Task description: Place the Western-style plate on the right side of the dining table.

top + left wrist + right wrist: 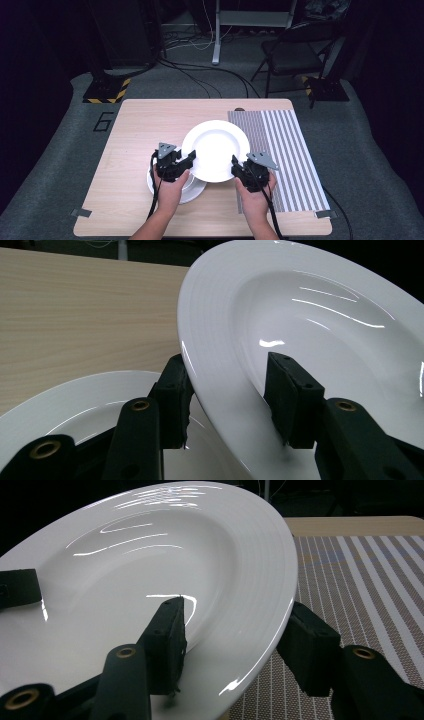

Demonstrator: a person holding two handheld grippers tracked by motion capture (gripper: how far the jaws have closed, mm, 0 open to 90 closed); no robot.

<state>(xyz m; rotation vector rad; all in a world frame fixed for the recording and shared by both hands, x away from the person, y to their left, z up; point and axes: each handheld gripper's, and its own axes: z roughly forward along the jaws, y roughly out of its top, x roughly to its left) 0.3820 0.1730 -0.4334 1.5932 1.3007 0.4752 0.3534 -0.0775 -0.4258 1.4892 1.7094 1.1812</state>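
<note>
A large white deep plate (216, 150) hangs level between my two grippers, just above the wooden table (135, 130). My left gripper (190, 159) is shut on the plate's left rim. In the left gripper view the plate (310, 305) has one jaw under the rim and the other pressed inside the bowl, my left gripper (230, 395) straddling the edge. My right gripper (235, 167) is shut on the right rim. In the right gripper view the plate (150, 570) is clamped the same way by my right gripper (240, 640).
A second white plate (192, 192) lies on the table under my left hand, and that lower plate (75, 405) is partly covered by the raised one. A striped placemat (285, 150) covers the table's right side. A chair (295, 55) and cables stand on the floor beyond.
</note>
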